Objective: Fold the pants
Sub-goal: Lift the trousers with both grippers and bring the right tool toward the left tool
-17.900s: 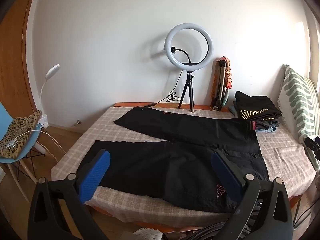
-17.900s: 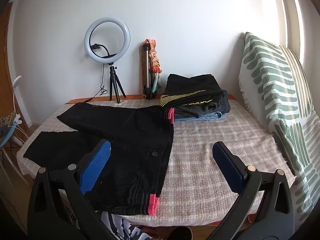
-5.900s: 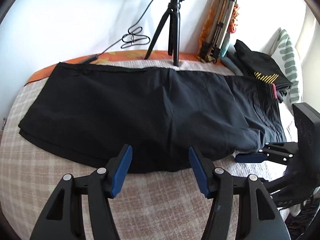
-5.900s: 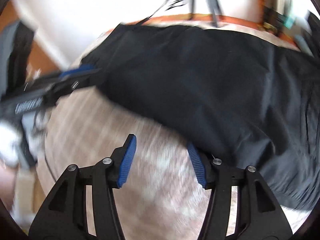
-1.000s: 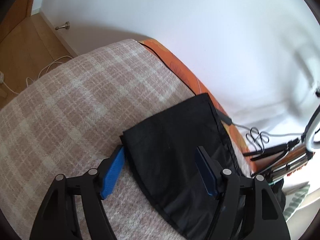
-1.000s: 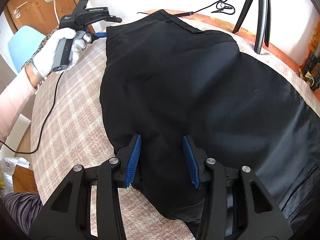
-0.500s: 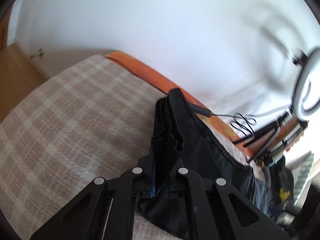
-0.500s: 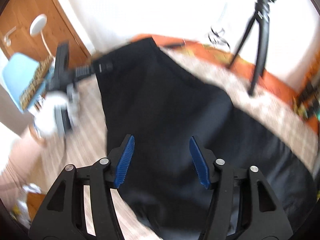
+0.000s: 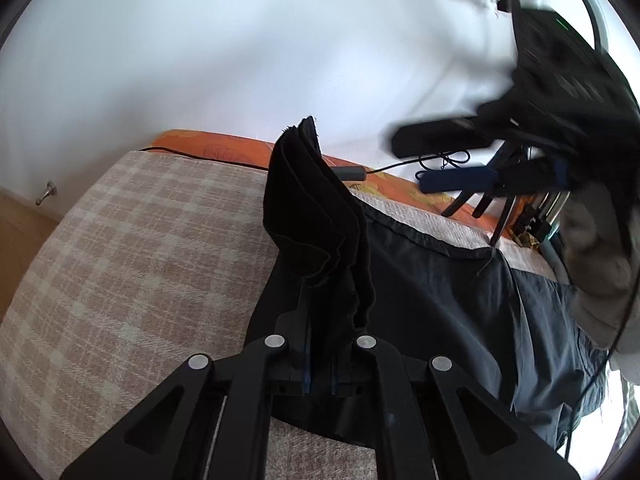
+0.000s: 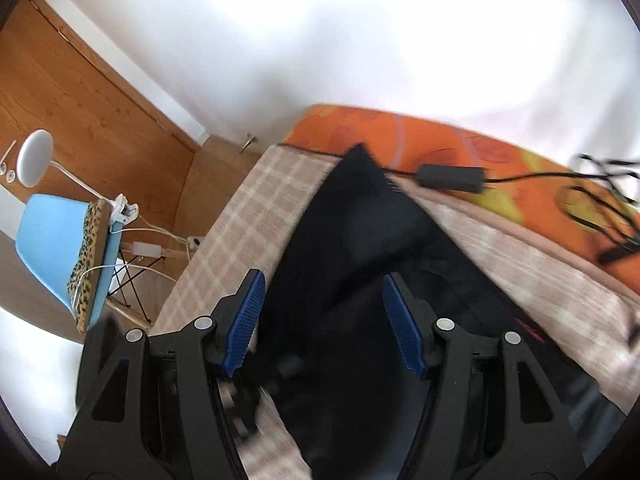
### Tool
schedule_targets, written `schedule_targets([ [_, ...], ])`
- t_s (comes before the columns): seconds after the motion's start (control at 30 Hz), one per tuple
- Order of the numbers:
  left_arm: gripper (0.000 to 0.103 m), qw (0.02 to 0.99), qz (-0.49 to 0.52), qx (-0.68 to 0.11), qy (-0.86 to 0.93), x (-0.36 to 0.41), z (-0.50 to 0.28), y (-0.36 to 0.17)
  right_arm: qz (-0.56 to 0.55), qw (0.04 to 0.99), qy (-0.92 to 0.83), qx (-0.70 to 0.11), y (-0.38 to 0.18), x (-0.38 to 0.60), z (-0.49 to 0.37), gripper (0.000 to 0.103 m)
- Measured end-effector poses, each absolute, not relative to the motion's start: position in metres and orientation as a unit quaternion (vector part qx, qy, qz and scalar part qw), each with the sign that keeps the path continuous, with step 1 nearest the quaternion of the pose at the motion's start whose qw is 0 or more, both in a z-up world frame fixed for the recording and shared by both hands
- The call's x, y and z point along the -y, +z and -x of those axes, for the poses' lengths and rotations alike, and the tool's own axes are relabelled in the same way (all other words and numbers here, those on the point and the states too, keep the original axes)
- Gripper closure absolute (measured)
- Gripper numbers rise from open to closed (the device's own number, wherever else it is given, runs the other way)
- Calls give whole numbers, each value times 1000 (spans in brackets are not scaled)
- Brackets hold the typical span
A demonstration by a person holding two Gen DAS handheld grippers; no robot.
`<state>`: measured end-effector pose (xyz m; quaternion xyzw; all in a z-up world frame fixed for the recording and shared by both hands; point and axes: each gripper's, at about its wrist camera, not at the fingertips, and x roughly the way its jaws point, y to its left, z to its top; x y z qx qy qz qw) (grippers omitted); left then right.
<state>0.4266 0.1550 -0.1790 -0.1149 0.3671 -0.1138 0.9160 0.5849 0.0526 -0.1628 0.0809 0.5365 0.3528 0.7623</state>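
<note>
left tongs (image 9: 320, 360) pinch pants (image 9: 320, 216) hem; right tongs (image 10: 322, 320) spread above pants

Left hand-held gripper (image 9: 320, 354) pinches the bunched pants (image 9: 320, 216) hem.

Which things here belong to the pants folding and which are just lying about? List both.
Job:
black pants, hem end pinched and lifted
left gripper, shut on the hem
right gripper, open above the cloth
checked blanket, the folding surface

Lying about:
ring light
blue chair
white lamp
cable adapter
</note>
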Motion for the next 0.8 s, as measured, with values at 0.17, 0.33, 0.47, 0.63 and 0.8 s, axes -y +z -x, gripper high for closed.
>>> schedule_targets([
  [0.17, 100, 918, 91, -365, -124, -144, -422, -180, -13, 774, 315, -549, -179, -96, -593, 39],
  [0.33, 100, 921, 77, -359, -131, -137, -418, -177, -32, 769, 296, -565, -195, -94, -600, 76],
  [0.47, 100, 923, 74, -354, -132, -138, -412, -172, -68, 775, 306, -548, -187, -75, -598, 95],
  [0.63, 101, 928, 107, -333, -128, -161, -407, -150, -106, 791, 338, -498, -139, -71, -592, 97],
  [0.8, 101, 941, 130, -290, -112, -184, -396, -108, -115, 798, 366, -466, -106, -72, -583, 97],
])
